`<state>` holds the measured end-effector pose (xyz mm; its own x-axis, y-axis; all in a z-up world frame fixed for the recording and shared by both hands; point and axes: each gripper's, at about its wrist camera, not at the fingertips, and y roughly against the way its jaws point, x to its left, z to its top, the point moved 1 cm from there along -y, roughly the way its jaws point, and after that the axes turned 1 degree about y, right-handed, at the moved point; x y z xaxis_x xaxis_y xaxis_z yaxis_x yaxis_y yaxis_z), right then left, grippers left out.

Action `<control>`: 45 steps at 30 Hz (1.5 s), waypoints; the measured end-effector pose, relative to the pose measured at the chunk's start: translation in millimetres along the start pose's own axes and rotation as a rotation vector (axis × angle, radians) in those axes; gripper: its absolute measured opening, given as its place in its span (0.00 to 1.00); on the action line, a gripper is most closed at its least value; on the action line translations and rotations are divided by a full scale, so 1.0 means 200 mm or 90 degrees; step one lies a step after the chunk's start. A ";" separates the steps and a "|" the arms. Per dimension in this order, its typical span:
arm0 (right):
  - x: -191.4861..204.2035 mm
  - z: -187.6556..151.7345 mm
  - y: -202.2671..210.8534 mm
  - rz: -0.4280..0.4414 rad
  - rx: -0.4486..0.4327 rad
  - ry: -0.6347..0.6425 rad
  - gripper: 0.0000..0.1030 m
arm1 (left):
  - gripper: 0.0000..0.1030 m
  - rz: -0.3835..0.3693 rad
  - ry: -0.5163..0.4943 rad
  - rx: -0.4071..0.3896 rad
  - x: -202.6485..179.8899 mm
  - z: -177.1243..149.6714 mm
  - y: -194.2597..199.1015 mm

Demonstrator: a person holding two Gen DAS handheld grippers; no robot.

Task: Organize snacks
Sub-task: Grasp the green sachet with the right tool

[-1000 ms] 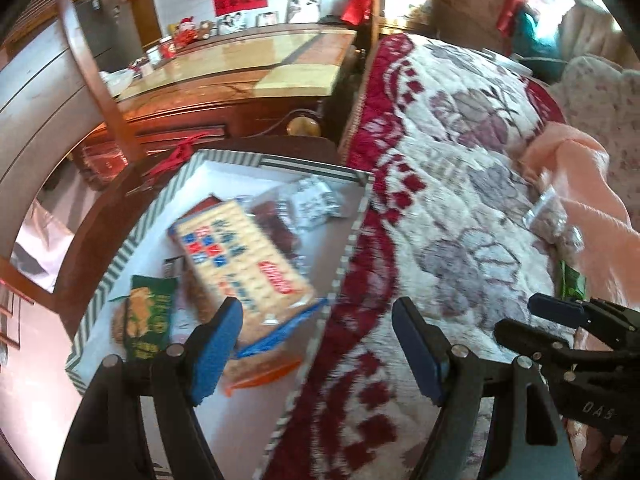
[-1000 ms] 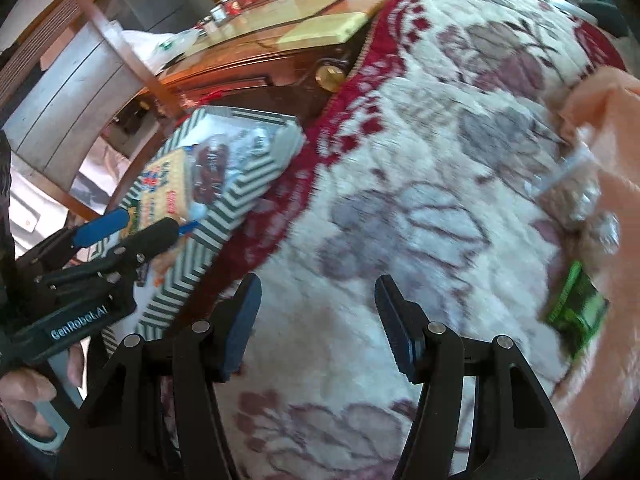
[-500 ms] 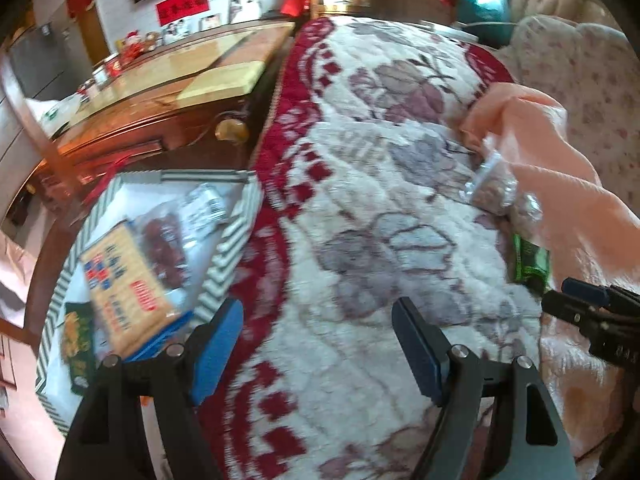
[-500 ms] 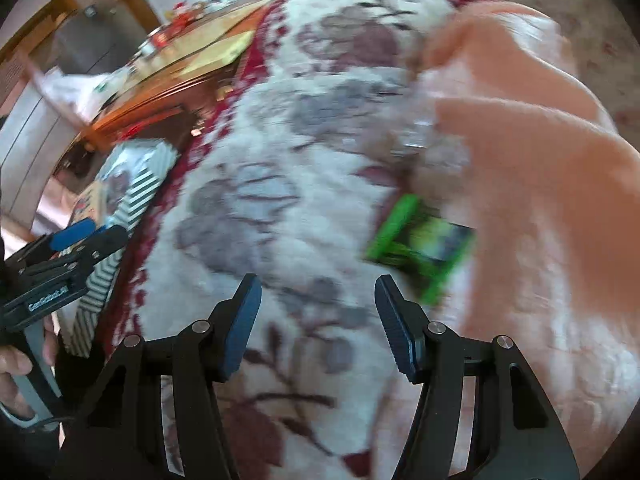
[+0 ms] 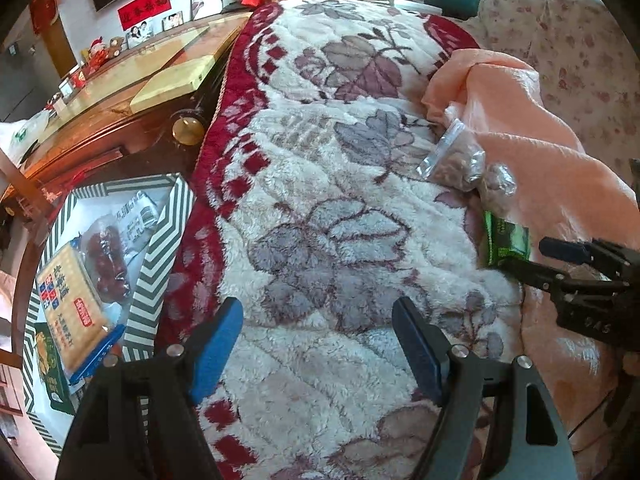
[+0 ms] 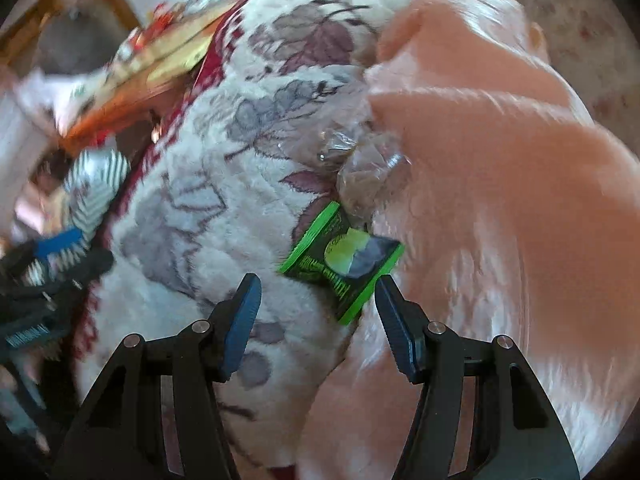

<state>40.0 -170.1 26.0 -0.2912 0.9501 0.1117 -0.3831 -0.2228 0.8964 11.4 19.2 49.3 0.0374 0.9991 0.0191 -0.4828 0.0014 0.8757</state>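
A green snack packet (image 6: 342, 264) lies on the floral blanket (image 5: 320, 220) beside the peach cloth (image 6: 500, 200); it also shows in the left wrist view (image 5: 505, 240). My right gripper (image 6: 318, 312) is open, its blue pads just short of the packet on either side. Two clear bags of snacks (image 5: 456, 158) lie just beyond the packet. My left gripper (image 5: 318, 344) is open and empty over the blanket. The striped box (image 5: 154, 264) at the left holds a cracker pack (image 5: 70, 308), a red snack bag (image 5: 108, 258) and other packets.
A wooden table (image 5: 132, 92) with a glass top stands beyond the box. A flowered sofa cushion (image 5: 580, 48) rises at the far right. The box sits on a dark wooden stand beside the blanket's red edge (image 5: 224, 136).
Both grippers have swung right, away from the striped box and across the blanket. The right gripper has closed in on the green packet, which now sits between its open fingers' tips.
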 end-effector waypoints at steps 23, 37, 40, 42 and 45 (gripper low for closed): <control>-0.10 0.11 -0.15 0.022 0.085 0.093 0.36 | 0.77 -0.029 0.025 0.036 0.00 0.03 -0.11; -0.11 -0.08 -0.04 0.146 0.047 -0.076 0.26 | 0.77 -0.076 0.030 0.046 -0.11 0.11 -0.14; -0.12 -0.09 -0.06 0.143 0.042 -0.092 0.26 | 0.77 -0.075 0.024 0.043 -0.13 0.12 -0.13; -0.13 -0.08 -0.05 0.132 0.022 -0.107 0.29 | 0.77 -0.076 0.021 0.044 -0.14 0.11 -0.13; -0.15 -0.07 -0.06 0.117 0.013 -0.108 0.32 | 0.77 -0.071 0.016 0.051 -0.15 0.10 -0.14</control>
<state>41.9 -198.6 6.1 -0.2030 0.9173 0.3427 -0.3186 -0.3928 0.8627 42.6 -11.3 33.4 0.0652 0.9936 -0.0919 -0.4047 0.1106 0.9077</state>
